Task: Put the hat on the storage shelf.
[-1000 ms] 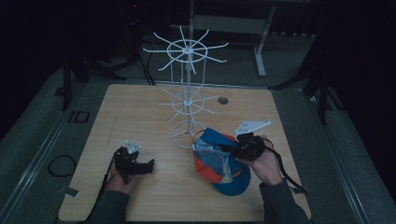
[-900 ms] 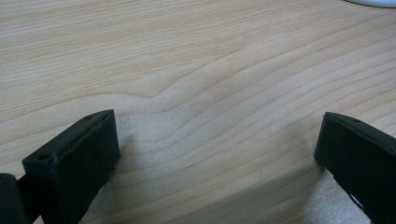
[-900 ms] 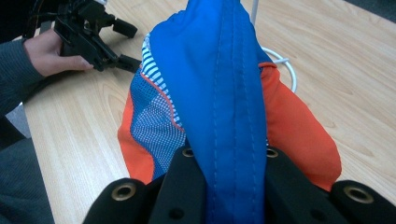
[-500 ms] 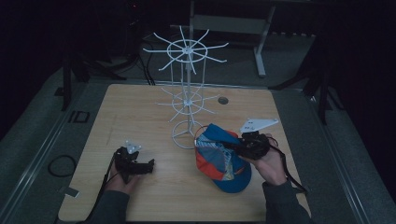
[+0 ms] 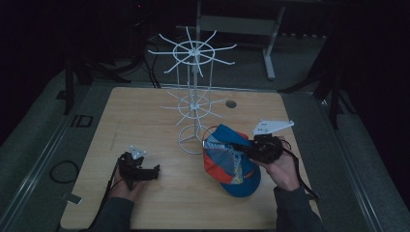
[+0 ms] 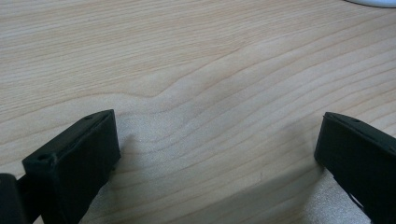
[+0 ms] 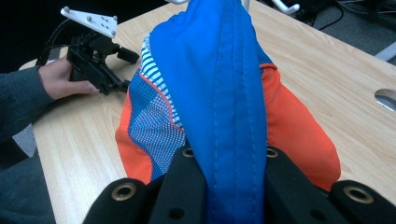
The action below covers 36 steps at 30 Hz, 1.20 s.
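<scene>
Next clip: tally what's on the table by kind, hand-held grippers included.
Caps: 1, cap, blue and orange
Wire racks: 1, rack, white
Hand-held grippers: 2, left gripper and right gripper
Total: 4

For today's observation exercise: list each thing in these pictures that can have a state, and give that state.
Cap: clamped by its blue fabric, partly lifted off the table.
Right tongs: shut on the cap.
Left tongs: open, empty, low over the table.
White wire rack: upright, hooks bare.
</scene>
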Each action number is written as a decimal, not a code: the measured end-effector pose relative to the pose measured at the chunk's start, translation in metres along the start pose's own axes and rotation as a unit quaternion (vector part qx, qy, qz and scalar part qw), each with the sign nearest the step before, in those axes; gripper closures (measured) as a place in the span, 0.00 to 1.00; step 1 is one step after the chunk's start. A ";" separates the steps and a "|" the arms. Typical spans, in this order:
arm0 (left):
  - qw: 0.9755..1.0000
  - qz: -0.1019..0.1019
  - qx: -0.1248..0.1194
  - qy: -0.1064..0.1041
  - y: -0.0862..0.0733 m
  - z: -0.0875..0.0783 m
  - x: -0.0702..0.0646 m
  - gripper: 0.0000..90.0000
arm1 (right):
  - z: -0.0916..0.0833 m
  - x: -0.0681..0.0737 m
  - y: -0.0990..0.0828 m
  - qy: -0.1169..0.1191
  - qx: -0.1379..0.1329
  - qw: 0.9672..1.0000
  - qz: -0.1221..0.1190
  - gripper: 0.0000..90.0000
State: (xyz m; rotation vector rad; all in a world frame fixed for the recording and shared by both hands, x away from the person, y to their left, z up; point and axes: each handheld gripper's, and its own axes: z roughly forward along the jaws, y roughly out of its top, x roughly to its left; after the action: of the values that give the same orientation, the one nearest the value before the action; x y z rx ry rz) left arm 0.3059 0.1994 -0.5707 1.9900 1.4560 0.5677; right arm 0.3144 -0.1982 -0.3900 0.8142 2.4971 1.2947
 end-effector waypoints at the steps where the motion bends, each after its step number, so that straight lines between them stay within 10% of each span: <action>1: 1.000 0.000 0.000 0.000 0.000 0.000 0.000 0.00 | 0.000 0.000 0.000 0.001 -0.002 1.000 0.000 0.97; 36: 1.000 -0.001 0.000 -0.001 0.000 0.000 0.000 0.00 | -0.023 -0.007 0.009 0.002 -0.046 0.999 0.008 0.97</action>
State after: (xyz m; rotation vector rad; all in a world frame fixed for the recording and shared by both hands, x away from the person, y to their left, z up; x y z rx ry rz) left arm 0.3060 0.1992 -0.5707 1.9880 1.4574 0.5653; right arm 0.3134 -0.2136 -0.3690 0.8118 2.4187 1.4068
